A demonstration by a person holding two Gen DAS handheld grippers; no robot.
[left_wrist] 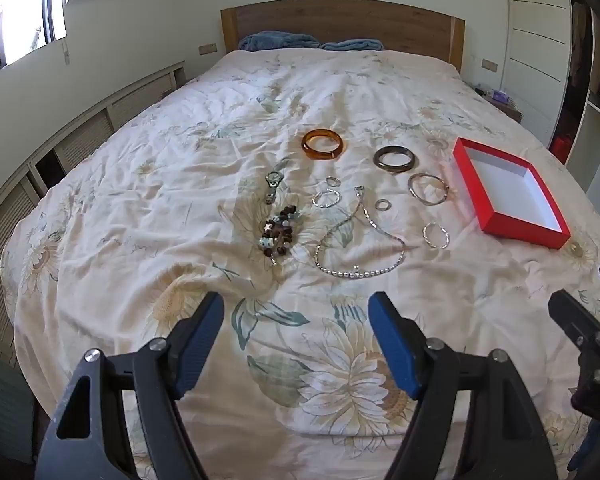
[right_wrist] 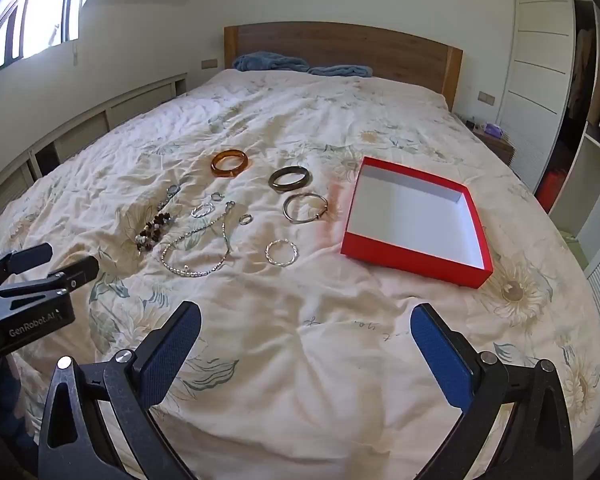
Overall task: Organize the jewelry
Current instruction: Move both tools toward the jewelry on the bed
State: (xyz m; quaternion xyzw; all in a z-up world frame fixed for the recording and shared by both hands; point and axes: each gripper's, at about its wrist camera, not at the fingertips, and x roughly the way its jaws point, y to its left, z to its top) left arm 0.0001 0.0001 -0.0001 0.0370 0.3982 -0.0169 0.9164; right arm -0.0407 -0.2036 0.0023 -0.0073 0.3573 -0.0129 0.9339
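Both grippers (left_wrist: 296, 312) (right_wrist: 306, 324) level, spread, above bedspread (right_wrist: 300, 360)

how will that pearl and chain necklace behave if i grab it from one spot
The necklace lies in a loose, kinked loop on the bedspread, so it is probably floppy and will dangle. Its thin chain may snag the small ring nearby. It looks light.

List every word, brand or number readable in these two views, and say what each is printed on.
"GenRobot.AI": white print on the black body of the left gripper, seen in the right wrist view.
"DA": partial white letters on the right gripper's body at the left wrist view's right edge; the rest is cut off.
Faint dark script on the bedspread: too blurred to read.
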